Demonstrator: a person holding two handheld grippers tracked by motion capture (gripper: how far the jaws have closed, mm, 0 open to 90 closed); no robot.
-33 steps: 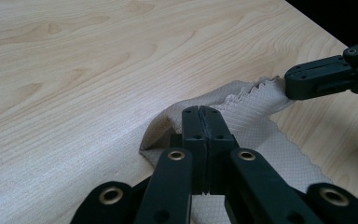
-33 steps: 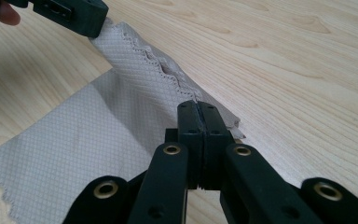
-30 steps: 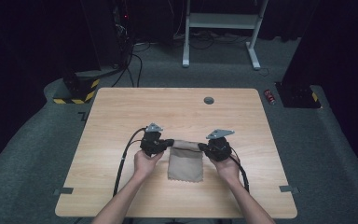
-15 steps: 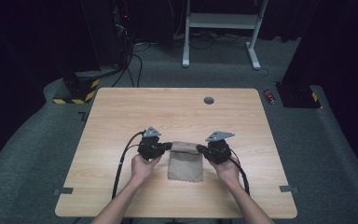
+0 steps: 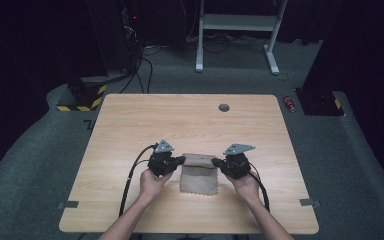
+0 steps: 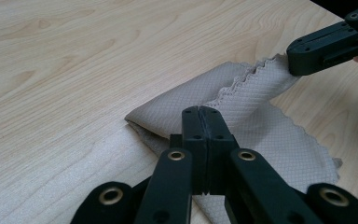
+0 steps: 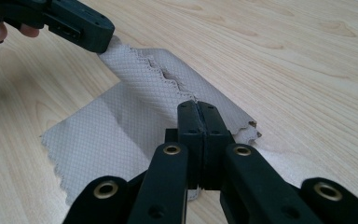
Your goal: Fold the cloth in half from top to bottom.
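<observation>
Beige cloth [image 5: 198, 176] lies on the wooden table [image 5: 130, 130], far edge lifted. Left gripper [image 5: 181, 160] clamps its 9 o'clock corner; right gripper [image 5: 216, 162] clamps its 3 o'clock corner.

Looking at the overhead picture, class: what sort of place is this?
Probably a lab or recording studio: a lone wooden table on grey carpet, dark curtained surroundings, cables and a hazard-striped base on the floor.

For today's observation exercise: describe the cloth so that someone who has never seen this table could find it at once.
On the light wooden table, look near the front edge, between the left gripper and right gripper. There lies a beige, finely gridded cloth with zigzag-cut edges, its far edge folded over and pinched at both ends, the only soft thing there.
</observation>
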